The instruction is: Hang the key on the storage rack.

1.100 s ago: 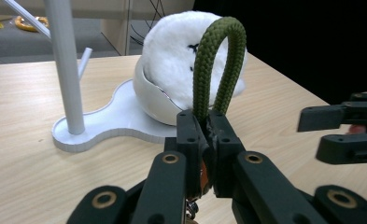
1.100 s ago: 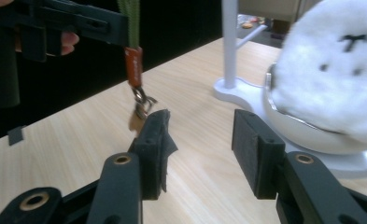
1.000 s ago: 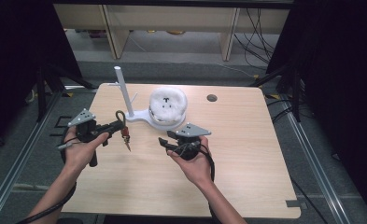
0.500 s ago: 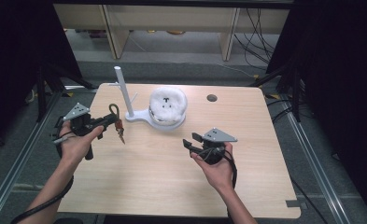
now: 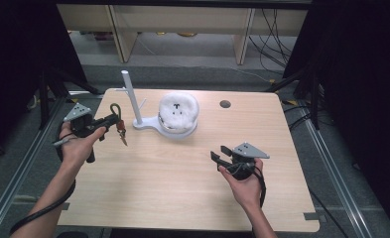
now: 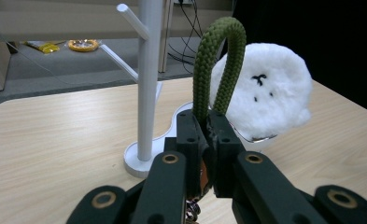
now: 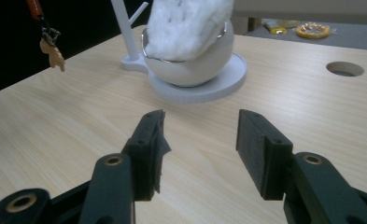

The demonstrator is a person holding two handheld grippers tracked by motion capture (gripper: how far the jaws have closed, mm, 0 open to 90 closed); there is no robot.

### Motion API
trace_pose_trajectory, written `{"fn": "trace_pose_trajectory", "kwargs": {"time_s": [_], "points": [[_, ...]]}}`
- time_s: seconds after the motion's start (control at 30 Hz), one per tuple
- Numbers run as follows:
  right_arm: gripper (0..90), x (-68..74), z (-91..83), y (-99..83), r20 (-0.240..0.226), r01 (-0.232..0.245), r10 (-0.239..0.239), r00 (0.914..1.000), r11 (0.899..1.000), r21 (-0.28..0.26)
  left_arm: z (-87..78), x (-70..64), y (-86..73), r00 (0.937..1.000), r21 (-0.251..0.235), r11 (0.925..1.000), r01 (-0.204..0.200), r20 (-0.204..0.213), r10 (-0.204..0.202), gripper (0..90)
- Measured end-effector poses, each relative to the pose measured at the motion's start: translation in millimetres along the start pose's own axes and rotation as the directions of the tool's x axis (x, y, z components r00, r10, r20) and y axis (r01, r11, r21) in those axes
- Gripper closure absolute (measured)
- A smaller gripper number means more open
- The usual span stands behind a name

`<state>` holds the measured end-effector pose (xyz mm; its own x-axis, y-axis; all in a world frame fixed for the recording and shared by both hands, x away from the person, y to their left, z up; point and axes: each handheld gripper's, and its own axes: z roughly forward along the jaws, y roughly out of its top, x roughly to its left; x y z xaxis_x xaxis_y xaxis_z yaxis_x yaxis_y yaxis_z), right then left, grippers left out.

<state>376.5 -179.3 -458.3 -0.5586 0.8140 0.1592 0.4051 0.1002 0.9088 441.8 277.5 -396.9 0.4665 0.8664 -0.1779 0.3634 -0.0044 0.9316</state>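
Note:
My left gripper [image 5: 114, 119] is shut on a keychain with a green cord loop [image 6: 218, 60] that stands up from the jaws; its orange strap and small tan charm [image 5: 122, 136] hang below, above the table's left side. A white peg stand [image 5: 130, 99] rises just right of it, close ahead in the left gripper view [image 6: 148, 79]. A white fluffy toy [image 5: 178, 110] sits in a round bowl [image 7: 195, 65] on the stand's base. My right gripper [image 5: 221, 154] is open over the table's right half, nothing between its fingers [image 7: 153, 144].
The wooden table [image 5: 182, 188] has a round cable hole [image 5: 225, 104] at the back right. Shelving legs and cables lie on the floor beyond the far edge. Dark curtains flank both sides.
My left gripper has lifted the keychain and moved left and back toward the peg stand. My right gripper has drawn away to the right and nearer the front edge, still open.

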Motion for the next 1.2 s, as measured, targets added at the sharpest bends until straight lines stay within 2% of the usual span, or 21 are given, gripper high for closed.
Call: {"fn": "trace_pose_trajectory", "kwargs": {"time_s": [0.07, 0.1, 0.13, 0.17, 0.2, 0.23, 0.27, 0.3, 0.37, 0.47, 0.5, 0.57, 0.67, 0.7, 0.73, 0.77, 0.8, 0.97, 1.07, 1.13, 1.2], "points": [[52.6, -4.8, -2.9, -2.1, 0.004, -0.001, 0.001, 1.0000, 1.000, -0.001, 1.2, 3.0, 2.1, 1.0000, -0.004, 1.0000, 0.000, -0.005, 0.000, 84.5], [52.6, -4.6, -5.0, -3.3, 0.015, -0.022, 0.022, 0.9996, 1.000, 0.006, 1.9, 4.3, 3.2, 1.0000, -0.005, 1.0000, 0.003, -0.007, -0.003, 84.5], [52.6, -7.3, -4.2, -4.6, 0.003, -0.017, 0.017, 0.9999, 1.000, -0.010, 2.6, 5.8, 4.2, 1.0000, -0.004, 1.0000, 0.003, -0.009, -0.003, 84.5], [52.6, -7.0, -5.8, -6.2, 0.014, -0.036, 0.036, 0.9992, 0.999, -0.006, 3.5, 6.9, 4.9, 1.0000, -0.007, 1.0000, 0.003, -0.009, -0.003, 84.5], [52.6, -9.7, -5.4, -7.2, 0.012, -0.017, 0.017, 0.9998, 1.000, -0.013, 4.6, 8.3, 6.2, 0.9999, -0.005, 1.0000, 0.004, -0.013, -0.004, 84.5], [52.6, -8.8, -7.5, -8.7, 0.021, -0.050, 0.050, 0.9985, 0.999, -0.002, 5.8, 9.4, 7.1, 0.9999, -0.007, 1.0000, 0.007, -0.013, -0.007, 84.5], [52.6, -11.9, -6.6, -10.4, 0.033, -0.021, 0.022, 0.9992, 1.000, -0.017, 6.7, 10.6, 8.3, 0.9999, -0.003, 1.0000, 0.004, -0.015, -0.004, 84.5], [52.6, -11.4, -6.7, -11.7, 0.020, -0.047, 0.047, 0.9987, 0.999, -0.013, 8.1, 11.7, 9.4, 0.9998, -0.005, 1.0000, 0.004, -0.017, -0.004, 84.5], [52.6, -13.3, -6.1, -14.8, 0.024, -0.044, 0.045, 0.9987, 0.999, -0.024, 10.6, 14.3, 12.0, 0.9997, -0.004, 1.0000, 0.006, -0.022, -0.006, 84.4], [52.6, -14.0, -8.0, -17.0, 0.039, -0.054, 0.053, 0.9978, 0.999, 0.002, 15.1, 18.5, 16.1, 0.9996, -0.006, 0.9999, 0.010, -0.028, -0.010, 84.4], [52.6, -15.5, -7.5, -17.7, 0.040, -0.041, 0.042, 0.9983, 0.999, -0.007, 16.8, 19.7, 17.4, 0.9995, -0.004, 0.9999, 0.013, -0.029, -0.013, 84.4], [52.6, -15.9, -7.6, -18.1, 0.021, -0.057, 0.058, 0.9981, 0.998, -0.012, 20.3, 22.3, 20.1, 0.9993, -0.002, 0.9999, 0.016, -0.033, -0.016, 84.4], [52.6, -17.1, -7.5, -18.4, 0.030, -0.052, 0.053, 0.9981, 0.998, -0.025, 25.9, 25.8, 23.3, 0.9990, 0.001, 0.9998, 0.021, -0.039, -0.021, 84.4], [52.6, -15.1, -8.2, -18.4, 0.041, -0.078, 0.079, 0.9961, 0.997, -0.027, 27.5, 26.7, 24.4, 0.9988, 0.004, 0.9996, 0.026, -0.041, -0.026, 84.4], [52.6, -15.1, -8.2, -18.4, 0.041, -0.078, 0.079, 0.9961, 0.997, -0.027, 28.8, 27.8, 25.1, 0.9988, 0.004, 0.9996, 0.027, -0.040, -0.027, 84.4], [52.6, -18.6, -7.8, -17.9, 0.034, -0.042, 0.043, 0.9985, 0.999, -0.029, 30.8, 29.3, 26.5, 0.9986, 0.005, 0.9994, 0.033, -0.041, -0.033, 84.4], [52.6, -16.8, -8.2, -18.1, 0.039, -0.056, 0.057, 0.9976, 0.998, -0.029, 32.4, 30.9, 27.9, 0.9983, 0.006, 0.9993, 0.038, -0.044, -0.038, 84.4], [52.6, -18.3, -8.3, -18.2, 0.041, -0.039, 0.040, 0.9984, 0.999, -0.022, 38.1, 35.4, 31.8, 0.9976, 0.010, 0.9986, 0.051, -0.047, -0.050, 84.3], [52.6, -17.1, -8.2, -18.3, 0.031, -0.064, 0.065, 0.9974, 0.998, -0.023, 41.4, 38.1, 33.1, 0.9970, 0.016, 0.9980, 0.060, -0.050, -0.060, 84.3], [52.6, -18.1, -8.1, -18.2, 0.038, -0.044, 0.044, 0.9983, 0.999, -0.023, 44.0, 39.6, 33.3, 0.9961, 0.018, 0.9971, 0.073, -0.050, -0.072, 84.3], [52.6, -17.8, -7.4, -18.2, 0.034, -0.049, 0.050, 0.9982, 0.998, -0.032, 46.2, 41.0, 33.4, 0.9954, 0.021, 0.9964, 0.082, -0.052, -0.081, 84.3]]}}
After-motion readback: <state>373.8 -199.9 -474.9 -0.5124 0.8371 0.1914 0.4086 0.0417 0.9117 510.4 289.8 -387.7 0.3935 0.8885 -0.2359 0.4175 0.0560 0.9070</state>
